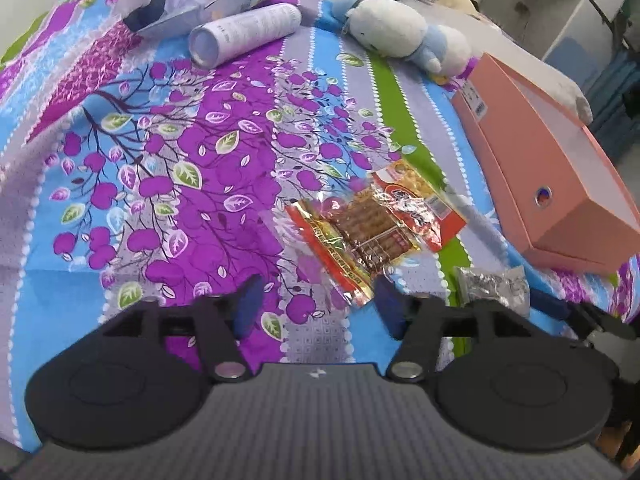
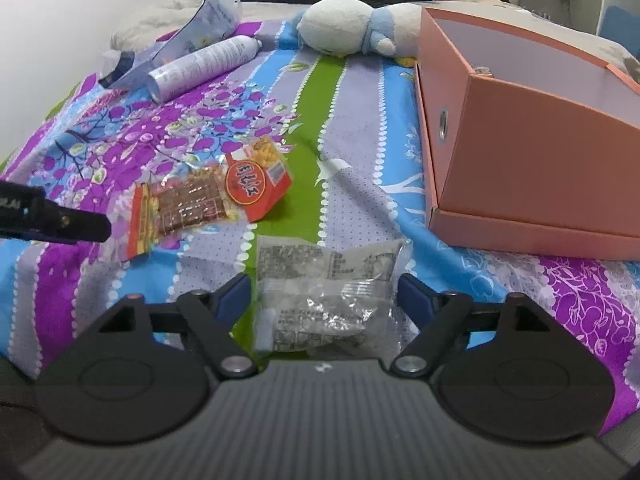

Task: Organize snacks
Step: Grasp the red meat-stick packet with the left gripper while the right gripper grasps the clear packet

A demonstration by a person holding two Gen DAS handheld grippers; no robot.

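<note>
A silver snack packet (image 2: 326,300) lies flat on the patterned bedsheet (image 2: 352,128), between the spread fingers of the right gripper (image 2: 322,298), which has not closed on it. Further up the bed, a clear packet of brown sticks (image 1: 360,236) overlaps a red-orange snack pouch (image 1: 416,204). The left gripper (image 1: 316,304) stands wide and empty just below them. To the right sits the pink box (image 2: 532,152), open-topped; its inside is hidden.

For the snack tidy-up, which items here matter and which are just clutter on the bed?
Job items:
silver snack packet
clear packet of brown sticks
red-orange snack packet
pink box

Lying about:
plush toy
white spray can
blue-grey plastic bag
</note>
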